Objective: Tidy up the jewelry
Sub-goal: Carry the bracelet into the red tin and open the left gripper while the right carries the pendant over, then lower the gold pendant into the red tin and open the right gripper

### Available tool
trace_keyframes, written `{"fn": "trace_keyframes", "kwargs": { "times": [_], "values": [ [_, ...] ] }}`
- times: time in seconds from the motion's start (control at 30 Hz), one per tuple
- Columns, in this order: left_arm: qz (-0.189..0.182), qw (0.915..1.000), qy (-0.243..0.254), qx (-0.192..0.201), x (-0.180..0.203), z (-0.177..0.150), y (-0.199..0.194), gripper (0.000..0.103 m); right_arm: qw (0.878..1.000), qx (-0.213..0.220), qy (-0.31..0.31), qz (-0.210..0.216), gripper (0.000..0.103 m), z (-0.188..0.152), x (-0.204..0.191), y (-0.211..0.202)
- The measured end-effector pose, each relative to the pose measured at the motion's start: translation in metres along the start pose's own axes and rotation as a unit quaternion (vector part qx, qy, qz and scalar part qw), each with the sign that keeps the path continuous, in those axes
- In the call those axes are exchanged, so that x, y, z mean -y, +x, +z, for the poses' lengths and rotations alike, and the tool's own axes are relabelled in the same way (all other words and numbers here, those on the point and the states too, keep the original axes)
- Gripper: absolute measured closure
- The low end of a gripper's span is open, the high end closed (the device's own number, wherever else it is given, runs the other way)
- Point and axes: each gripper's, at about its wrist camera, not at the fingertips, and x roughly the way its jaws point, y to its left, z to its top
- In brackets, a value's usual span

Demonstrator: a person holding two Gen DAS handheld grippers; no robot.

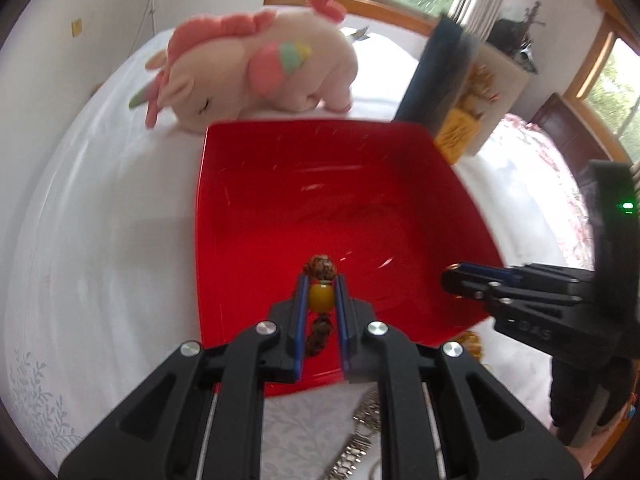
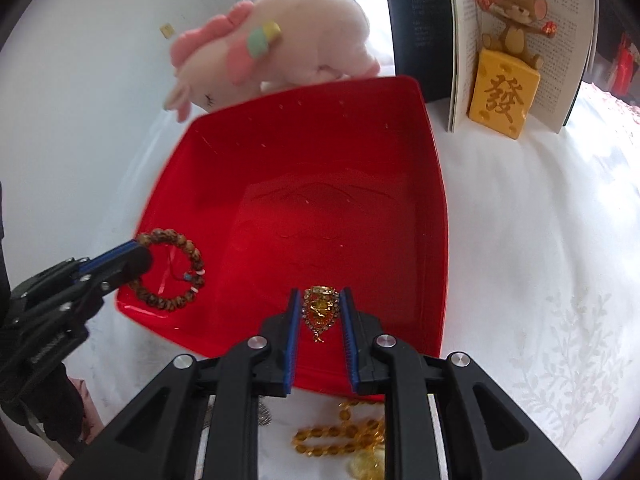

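Rims of the red tray (image 1: 400,152) frame the left wrist view: the far edge lies just before a plush unicorn (image 1: 248,76) at 11 o'clock and an upright book (image 1: 436,76) at 1 o'clock, and the tray floor is bare and open between them. White cloth (image 1: 100,220) spreads free toward 9 o'clock. The left tool (image 1: 320,296), jaws nearly closed, pinches a bead bracelet (image 1: 319,298) by its yellow bead above the tray's near part; the right tool (image 1: 456,278) enters at 3 o'clock. A metal watch band (image 1: 360,432) lies on the cloth at 6 o'clock. From the right wrist view, the tray's right rim (image 2: 438,200) borders open cloth toward 3 o'clock, with a mouse figurine (image 2: 508,80) at 1 o'clock. The right tool (image 2: 320,312), narrowly parted, grips a gold pendant (image 2: 320,312) over the tray's near edge. Amber beads (image 2: 340,436) lie on the cloth at 6 o'clock.
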Motion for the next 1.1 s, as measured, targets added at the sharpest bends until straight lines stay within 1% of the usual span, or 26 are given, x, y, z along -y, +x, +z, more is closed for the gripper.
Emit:
{"fn": "trace_keyframes", "kwargs": {
  "times": [0.07,0.13,0.23,0.3,0.37,0.4,0.43,0.77,1.03,1.1],
  "values": [
    [0.016,0.9998,-0.003,-0.006,-0.004,-0.001,0.01,0.092,1.0,-0.004,-0.001,-0.007,0.084,-0.001,0.001,0.007],
    [0.016,0.9998,-0.009,-0.013,-0.008,-0.002,0.017,0.092,1.0,-0.001,-0.004,-0.024,0.084,-0.002,0.001,0.009],
    [0.024,0.9995,-0.012,-0.018,-0.011,-0.004,0.022,0.091,1.0,-0.001,-0.001,-0.022,0.083,0.0,0.002,0.011],
    [0.024,0.9994,-0.014,-0.019,-0.014,-0.003,0.024,0.089,1.0,-0.001,-0.003,-0.017,0.081,0.001,0.003,0.01],
    [0.027,0.9994,-0.015,-0.018,-0.014,-0.002,0.023,0.078,1.0,0.004,-0.004,-0.015,0.081,0.001,0.002,0.009],
    [0.027,0.9994,-0.016,-0.014,-0.015,-0.002,0.02,0.069,1.0,0.006,-0.005,-0.013,0.079,0.001,0.001,0.007],
    [0.028,0.9994,-0.015,-0.01,-0.015,-0.001,0.018,0.064,1.0,0.008,-0.005,-0.012,0.079,0.001,0.001,0.006],
    [0.037,0.9993,-0.007,0.005,-0.008,-0.006,-0.006,0.064,1.0,0.02,0.002,-0.001,0.079,-0.005,0.005,-0.017],
    [0.039,0.999,0.002,0.024,0.004,-0.022,-0.043,0.064,0.999,0.036,0.007,-0.003,0.079,-0.02,0.006,-0.044],
    [0.038,0.9989,0.008,0.026,0.007,-0.028,-0.051,0.061,0.999,0.037,0.007,-0.003,0.079,-0.025,0.005,-0.05]
  ]
}}
